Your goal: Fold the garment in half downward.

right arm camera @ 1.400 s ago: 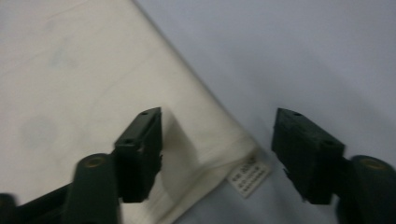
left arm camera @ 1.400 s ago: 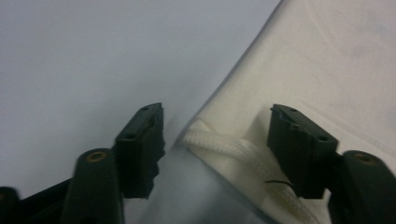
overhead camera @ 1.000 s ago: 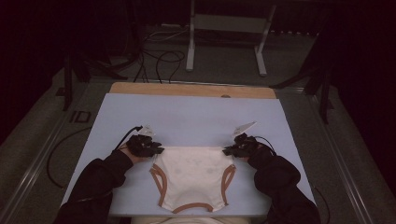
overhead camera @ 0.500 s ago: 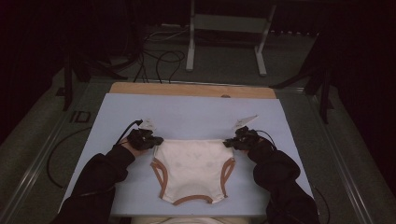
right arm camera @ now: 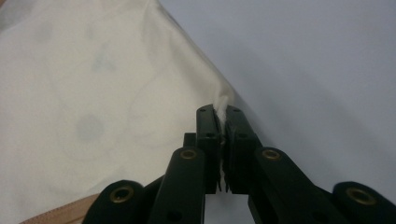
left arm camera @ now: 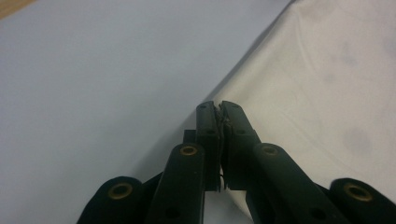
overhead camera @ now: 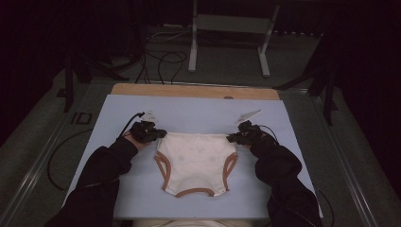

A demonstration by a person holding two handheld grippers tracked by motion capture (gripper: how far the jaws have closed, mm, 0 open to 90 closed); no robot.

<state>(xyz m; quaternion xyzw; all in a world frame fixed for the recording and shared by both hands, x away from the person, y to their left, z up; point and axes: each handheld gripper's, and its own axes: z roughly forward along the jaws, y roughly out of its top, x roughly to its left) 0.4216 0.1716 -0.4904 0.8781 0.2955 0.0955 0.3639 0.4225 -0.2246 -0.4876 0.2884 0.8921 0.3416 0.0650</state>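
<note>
Left tool and right tool each clamp a far corner of the cream cotton briefs with tan trim, spread mid-worktop on the pale blue sheet. Risk: uneven pulling could slip the thin pinched fabric free or skew the garment.

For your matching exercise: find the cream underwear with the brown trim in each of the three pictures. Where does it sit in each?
High view: the cream underwear lies at lower centre on the pale blue mat, stretched between the left claw and right claw.
Left gripper view: it fills the right side.
Right gripper view: it fills the left side.
Shared landmark: the pale blue mat.
</note>
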